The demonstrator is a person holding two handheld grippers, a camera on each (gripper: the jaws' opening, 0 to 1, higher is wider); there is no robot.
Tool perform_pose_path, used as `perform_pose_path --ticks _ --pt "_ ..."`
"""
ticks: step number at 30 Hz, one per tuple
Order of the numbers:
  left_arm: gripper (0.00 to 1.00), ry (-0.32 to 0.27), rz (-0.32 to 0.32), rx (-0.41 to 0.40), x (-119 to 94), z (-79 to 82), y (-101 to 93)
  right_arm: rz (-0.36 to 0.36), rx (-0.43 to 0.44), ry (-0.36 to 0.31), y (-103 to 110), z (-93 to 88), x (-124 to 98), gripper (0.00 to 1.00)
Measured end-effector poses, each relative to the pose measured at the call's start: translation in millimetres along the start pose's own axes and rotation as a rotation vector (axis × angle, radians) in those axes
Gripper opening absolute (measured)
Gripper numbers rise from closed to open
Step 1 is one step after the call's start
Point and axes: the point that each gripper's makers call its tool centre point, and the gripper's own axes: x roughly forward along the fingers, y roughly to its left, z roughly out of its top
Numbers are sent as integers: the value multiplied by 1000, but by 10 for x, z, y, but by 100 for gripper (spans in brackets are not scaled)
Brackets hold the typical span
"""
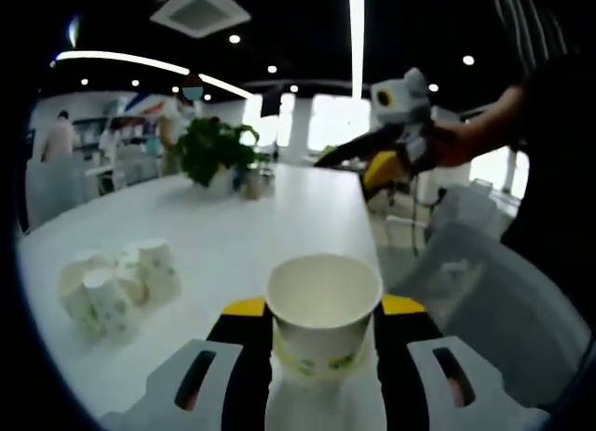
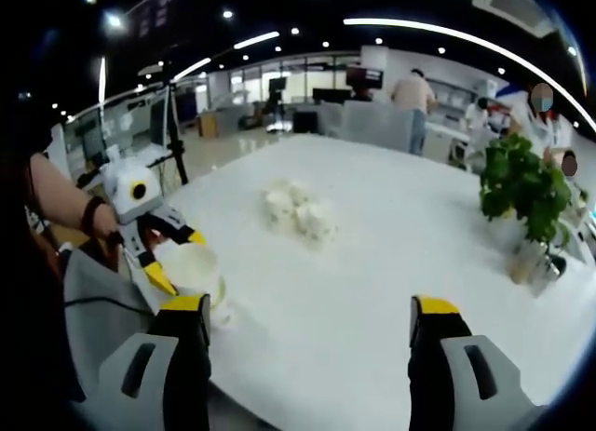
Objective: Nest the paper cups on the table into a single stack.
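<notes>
On a smooth white table (image 1: 233, 235), a loose cluster of paper cups (image 1: 116, 284) stands at the left, mouths down as far as the blur allows. At centre, the left gripper (image 1: 324, 330) clamps a round, upright, open cup (image 1: 323, 312) between yellow-tipped jaws. Behind sits a leafy potted plant (image 1: 216, 149). In the right gripper view, the right gripper (image 2: 309, 321) hangs over the table with its jaws wide apart, holding nothing.
</notes>
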Motion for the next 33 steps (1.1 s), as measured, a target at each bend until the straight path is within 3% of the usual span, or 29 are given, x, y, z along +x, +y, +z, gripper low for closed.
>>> perform_pose_path --ticks 20,33 --pt "43 73 20 16 45 -247 48 4 13 10 19 -63 -36 84" --pt "46 88 19 10 59 -284 19 11 16 14 47 -75 -50 83"
